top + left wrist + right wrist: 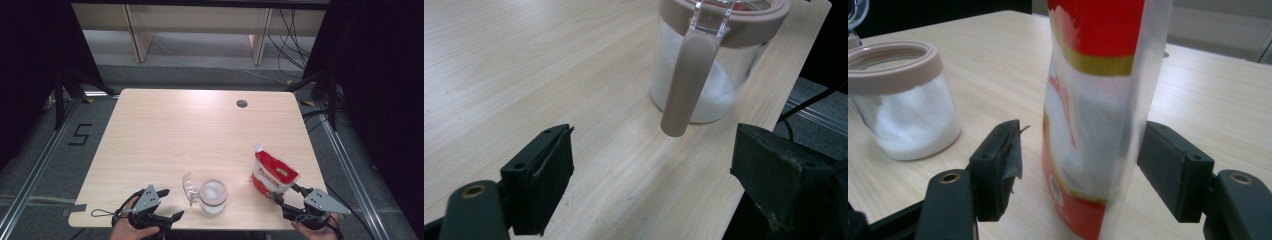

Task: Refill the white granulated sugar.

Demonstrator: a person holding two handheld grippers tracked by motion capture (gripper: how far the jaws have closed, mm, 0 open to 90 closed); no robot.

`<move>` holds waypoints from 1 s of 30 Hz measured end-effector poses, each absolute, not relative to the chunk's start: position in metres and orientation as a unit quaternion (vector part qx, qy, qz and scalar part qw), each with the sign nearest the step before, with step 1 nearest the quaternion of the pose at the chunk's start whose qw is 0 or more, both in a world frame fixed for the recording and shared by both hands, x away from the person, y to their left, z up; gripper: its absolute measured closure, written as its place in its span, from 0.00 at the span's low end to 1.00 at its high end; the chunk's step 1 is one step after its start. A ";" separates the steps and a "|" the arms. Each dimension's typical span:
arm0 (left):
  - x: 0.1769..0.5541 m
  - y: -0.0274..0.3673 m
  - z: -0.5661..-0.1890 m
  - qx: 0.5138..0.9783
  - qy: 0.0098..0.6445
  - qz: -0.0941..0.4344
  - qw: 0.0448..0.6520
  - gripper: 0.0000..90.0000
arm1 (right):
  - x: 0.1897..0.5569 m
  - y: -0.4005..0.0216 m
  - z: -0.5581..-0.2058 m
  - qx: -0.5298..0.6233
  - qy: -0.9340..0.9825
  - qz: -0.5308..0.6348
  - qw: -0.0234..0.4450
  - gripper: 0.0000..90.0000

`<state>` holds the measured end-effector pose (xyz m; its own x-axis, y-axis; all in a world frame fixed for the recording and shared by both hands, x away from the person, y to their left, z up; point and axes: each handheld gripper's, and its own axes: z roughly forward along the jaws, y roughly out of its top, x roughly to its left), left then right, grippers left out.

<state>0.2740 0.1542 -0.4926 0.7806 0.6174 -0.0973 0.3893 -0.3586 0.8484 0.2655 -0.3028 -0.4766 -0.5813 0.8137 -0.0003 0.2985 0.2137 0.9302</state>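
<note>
- Right tongs (1080, 165) released, jaws astride the upright red-and-white plastic pouch (1098, 115), not pressing.
- Left tongs (654, 175) released; lidless glass jar of white powder (711, 70) at their 12 o'clock on the pale wooden desk (165, 135).

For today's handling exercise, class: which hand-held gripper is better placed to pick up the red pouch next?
Right. The right hand-held gripper already has its open jaws either side of the red pouch; the left hand-held gripper faces the jar instead.

Black two-jaw tool (159, 204) and tool (286, 194) — grey three-cornered top plates, brass-ringed screw holes, flat rubbery pads (1005, 150), thin black cable loop.
</note>
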 end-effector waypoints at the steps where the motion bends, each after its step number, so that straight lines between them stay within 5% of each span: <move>1: 0.274 0.154 -0.493 0.816 0.307 0.120 0.475 0.18 | 0.265 -0.303 -0.477 0.379 0.736 0.498 0.258 0.39; 14: 0.273 0.153 -0.483 0.812 0.312 0.116 0.480 0.25 | 0.255 -0.303 -0.480 0.386 0.749 0.475 0.255 0.38; 30: 0.265 0.151 -0.476 0.820 0.276 0.144 0.480 0.81 | 0.249 -0.304 -0.481 0.386 0.754 0.462 0.261 0.40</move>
